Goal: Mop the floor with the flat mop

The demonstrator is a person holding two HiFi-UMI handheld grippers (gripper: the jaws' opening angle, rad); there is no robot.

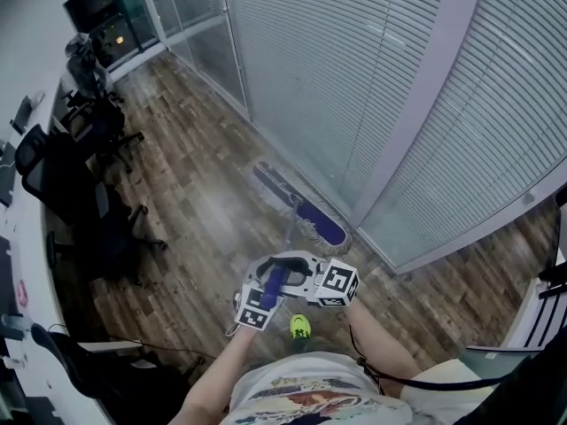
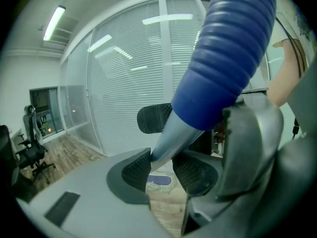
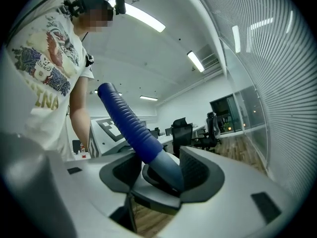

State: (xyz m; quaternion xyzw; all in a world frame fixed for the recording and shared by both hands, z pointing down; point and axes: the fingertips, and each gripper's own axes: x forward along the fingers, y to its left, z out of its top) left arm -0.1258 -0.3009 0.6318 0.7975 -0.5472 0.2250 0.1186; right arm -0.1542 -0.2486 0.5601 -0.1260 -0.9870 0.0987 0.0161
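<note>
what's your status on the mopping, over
Jaws of left gripper and right gripper shut on the blue-and-grey mop handle. Its blue flat mop head down on wood floor beside the glass wall with blinds. The black office chairs stand apart, left.

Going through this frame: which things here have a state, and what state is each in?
Mop head, flat on the floor.
Handle, tilted, held in both grippers.
Left gripper, fingers shut on the handle.
Right gripper, fingers shut on the handle.
Blinds, lowered.
Lights, on.
</note>
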